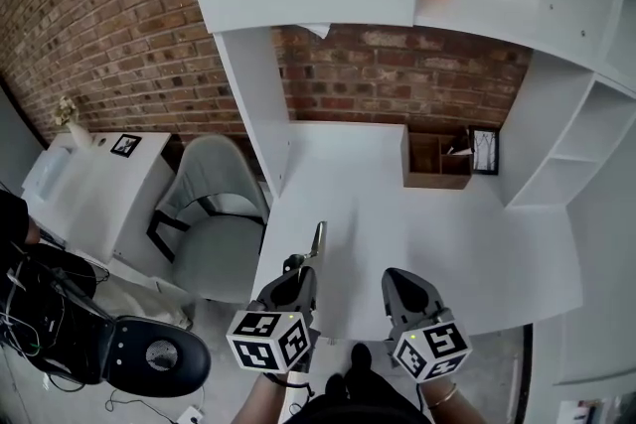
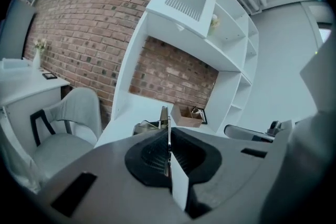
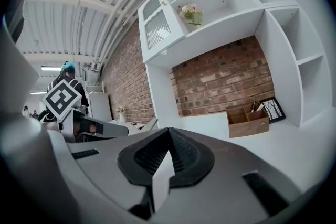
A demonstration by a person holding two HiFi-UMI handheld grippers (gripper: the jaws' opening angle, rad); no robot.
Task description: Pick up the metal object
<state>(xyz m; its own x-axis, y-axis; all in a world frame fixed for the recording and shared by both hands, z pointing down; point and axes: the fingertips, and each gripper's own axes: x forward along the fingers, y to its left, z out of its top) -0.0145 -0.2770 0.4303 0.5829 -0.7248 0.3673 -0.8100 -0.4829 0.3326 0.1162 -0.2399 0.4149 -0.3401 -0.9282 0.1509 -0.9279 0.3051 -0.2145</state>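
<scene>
A: Two grippers over the white desk (image 1: 417,223). Left gripper (image 1: 301,273) status?

B: Jaws clamped on the metal object (image 1: 318,239). It is a thin strip, edge-on between the pads, sticking forward past the tips above the desk's near left part. Contact with the desk: cannot tell.

A: Right gripper (image 1: 396,275)?

B: Jaws together, nothing between them. It sits just beside the left one at the near edge. Wooden box (image 1: 435,161) is at the back by the brick wall, well apart.
</scene>
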